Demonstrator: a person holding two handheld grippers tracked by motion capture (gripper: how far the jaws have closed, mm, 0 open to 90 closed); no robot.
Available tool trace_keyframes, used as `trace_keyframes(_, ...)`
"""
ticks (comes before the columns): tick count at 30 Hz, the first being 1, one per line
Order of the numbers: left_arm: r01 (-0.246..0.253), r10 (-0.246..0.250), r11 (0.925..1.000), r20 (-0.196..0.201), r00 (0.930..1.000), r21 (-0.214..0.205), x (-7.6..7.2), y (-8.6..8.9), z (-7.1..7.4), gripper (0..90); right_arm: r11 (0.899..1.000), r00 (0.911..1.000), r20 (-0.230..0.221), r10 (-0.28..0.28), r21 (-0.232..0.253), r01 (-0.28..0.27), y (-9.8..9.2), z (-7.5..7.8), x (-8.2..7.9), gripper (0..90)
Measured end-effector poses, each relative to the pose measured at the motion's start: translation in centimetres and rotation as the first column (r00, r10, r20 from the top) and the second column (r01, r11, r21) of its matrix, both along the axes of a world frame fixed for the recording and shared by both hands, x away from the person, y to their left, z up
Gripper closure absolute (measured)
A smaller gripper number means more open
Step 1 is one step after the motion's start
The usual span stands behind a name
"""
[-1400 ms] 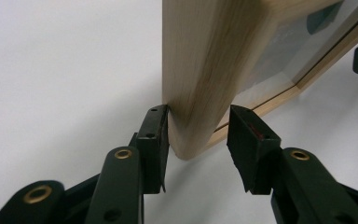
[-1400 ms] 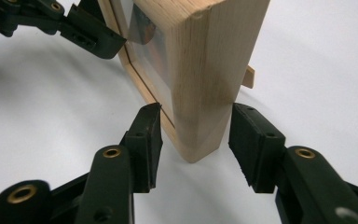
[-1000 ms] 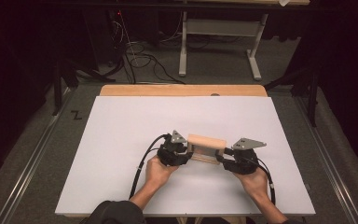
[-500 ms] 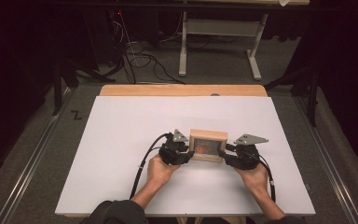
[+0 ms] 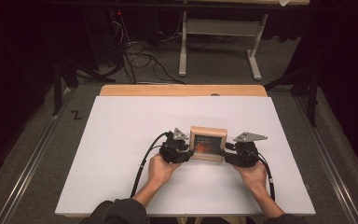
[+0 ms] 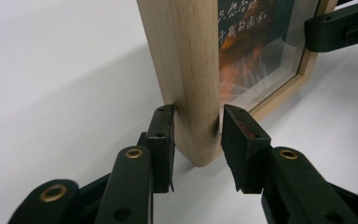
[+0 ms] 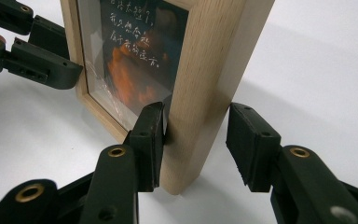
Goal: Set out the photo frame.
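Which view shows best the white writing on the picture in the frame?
The right gripper view: the writing is close and faces that camera. The left gripper view shows it at a steep slant, cut off. In the high view the frame is too small to read.

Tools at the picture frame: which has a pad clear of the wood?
The right tool: one pad stands off the picture frame; the left tool has pads touching both faces.
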State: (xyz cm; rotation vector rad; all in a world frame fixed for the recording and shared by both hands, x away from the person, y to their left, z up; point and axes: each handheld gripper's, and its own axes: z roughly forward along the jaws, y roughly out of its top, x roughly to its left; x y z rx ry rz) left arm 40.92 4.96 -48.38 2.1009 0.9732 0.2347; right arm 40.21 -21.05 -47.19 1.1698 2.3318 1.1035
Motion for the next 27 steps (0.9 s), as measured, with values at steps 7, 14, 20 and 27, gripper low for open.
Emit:
trace_keyframes(7,-0.005,0.005,1.0,-0.003,1.0,0.006,0.14,-0.02,-0.11,63.7,1.0,0.9997,-0.022,0.006,0.005,-0.006,0.03,-0.21,0.23,56.2)
trace_keyframes(14,-0.002,0.002,1.0,-0.008,1.0,-0.001,0.18,-0.05,-0.18,62.9,1.0,0.9995,-0.03,0.009,-0.001,-0.009,-0.01,-0.2,0.14,54.9)
trace_keyframes(20,-0.007,0.007,1.0,-0.005,1.0,0.006,0.18,-0.05,-0.23,60.2,1.0,0.9995,-0.029,0.011,0.002,-0.011,-0.08,-0.05,-0.02,51.5)
trace_keyframes(27,-0.034,0.033,0.9994,0.019,0.9993,0.005,-0.04,0.84,0.51,51.1,1.0,0.9995,-0.026,-0.016,0.008,0.016,-0.62,0.24,-0.22,43.1)
